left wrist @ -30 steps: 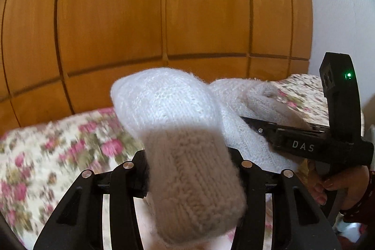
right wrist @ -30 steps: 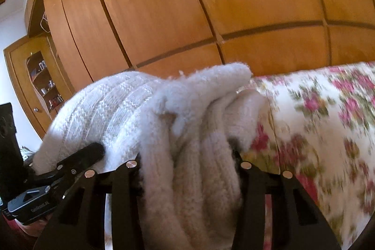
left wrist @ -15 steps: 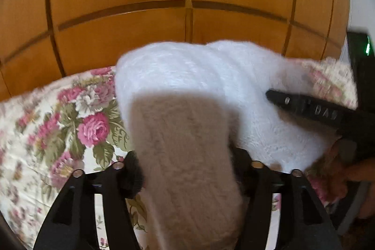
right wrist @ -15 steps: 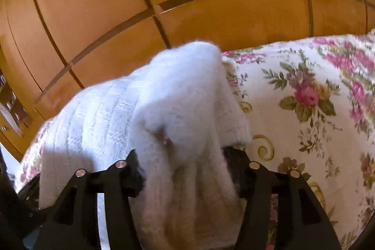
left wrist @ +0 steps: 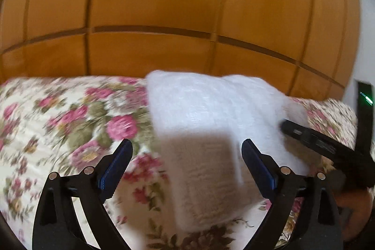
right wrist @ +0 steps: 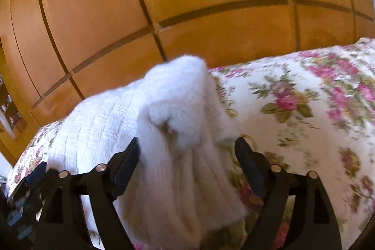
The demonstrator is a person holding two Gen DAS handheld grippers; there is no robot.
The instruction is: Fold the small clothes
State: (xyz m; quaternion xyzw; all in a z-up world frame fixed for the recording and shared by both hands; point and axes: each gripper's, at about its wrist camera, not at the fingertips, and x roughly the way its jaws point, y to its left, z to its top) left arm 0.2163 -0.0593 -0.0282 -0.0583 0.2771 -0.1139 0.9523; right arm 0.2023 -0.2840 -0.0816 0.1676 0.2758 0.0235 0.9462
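A white knitted garment [left wrist: 206, 123] lies folded on the floral bedspread [left wrist: 61, 123]. My left gripper [left wrist: 186, 151] is open, its jaws standing wide on either side of the garment's near ribbed end. In the right wrist view the same garment [right wrist: 168, 132] bulges up between the jaws of my right gripper [right wrist: 187, 154], which is also open. The right gripper shows at the right edge of the left wrist view [left wrist: 328, 147]. The left gripper's tip shows at the lower left of the right wrist view [right wrist: 30, 179].
A wooden wardrobe wall [left wrist: 164, 15] rises right behind the bed. The floral bedspread [right wrist: 304, 109] stretches to the right of the garment. A shelf with small items [right wrist: 11, 114] sits at the far left.
Both grippers were shut on the garment and held it up. They lowered it to the bedspread and both have opened, letting it go.
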